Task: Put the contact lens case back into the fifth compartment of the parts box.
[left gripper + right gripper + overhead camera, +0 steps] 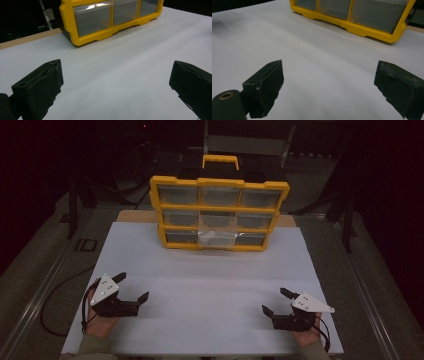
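- Grippers: left gripper (134, 289) and right gripper (272, 302) rest near, jaws spread, empty.
- Organizer (218, 213) stands far centre, middle drawer (217, 235) protruding.
- Risk: one-sided pulling could tip it.

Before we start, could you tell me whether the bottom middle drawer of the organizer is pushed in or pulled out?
Pulled out: the drawer juts forward past the organizer's yellow frame in the high view.

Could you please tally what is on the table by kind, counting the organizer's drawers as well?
Yellow drawer organizer: 1
Clear drawers in it: 9, the bottom middle drawer pulled out
Handheld tools: 2, left tool and right tool, both open
White table sheet: 1
Total: 13
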A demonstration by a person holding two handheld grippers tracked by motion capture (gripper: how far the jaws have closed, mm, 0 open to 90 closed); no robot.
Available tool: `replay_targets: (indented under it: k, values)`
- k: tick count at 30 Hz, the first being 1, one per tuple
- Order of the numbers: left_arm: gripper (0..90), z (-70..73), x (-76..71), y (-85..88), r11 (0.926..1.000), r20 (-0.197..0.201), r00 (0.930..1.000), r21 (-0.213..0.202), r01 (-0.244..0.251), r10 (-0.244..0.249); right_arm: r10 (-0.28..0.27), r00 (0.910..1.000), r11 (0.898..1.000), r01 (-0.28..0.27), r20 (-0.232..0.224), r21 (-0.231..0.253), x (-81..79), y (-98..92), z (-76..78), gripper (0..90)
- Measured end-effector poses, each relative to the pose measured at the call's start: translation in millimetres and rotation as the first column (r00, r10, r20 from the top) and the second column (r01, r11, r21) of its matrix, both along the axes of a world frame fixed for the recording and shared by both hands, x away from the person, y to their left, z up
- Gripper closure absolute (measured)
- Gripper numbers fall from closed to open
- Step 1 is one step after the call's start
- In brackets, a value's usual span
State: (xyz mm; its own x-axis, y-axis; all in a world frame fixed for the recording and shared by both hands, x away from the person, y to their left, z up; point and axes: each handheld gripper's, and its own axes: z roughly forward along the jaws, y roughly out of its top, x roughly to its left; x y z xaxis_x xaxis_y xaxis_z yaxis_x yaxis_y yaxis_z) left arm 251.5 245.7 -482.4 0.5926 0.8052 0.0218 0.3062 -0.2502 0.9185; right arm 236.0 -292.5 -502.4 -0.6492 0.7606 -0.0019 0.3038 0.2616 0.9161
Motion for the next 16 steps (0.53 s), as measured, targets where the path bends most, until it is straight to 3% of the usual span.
replay_targets:
  k: [8, 16]
  values:
    - [0.0, -5.4, -9.0, 6.6, 0.9989, 0.014, 0.9989, -0.006, -0.046, 0.046, -0.004, 0.9998, 1.0, 0.004, 0.02, 0.021, -5.3, -1.3, 3.3, 8.5]
    - [0.0, -12.7, -11.3, 13.8, 0.9971, -0.013, 0.997, 0.008, -0.076, 0.076, -0.014, 0.9997, 1.0, 0.014, 0.021, 0.025, -5.6, -3.4, 2.8, 8.5]
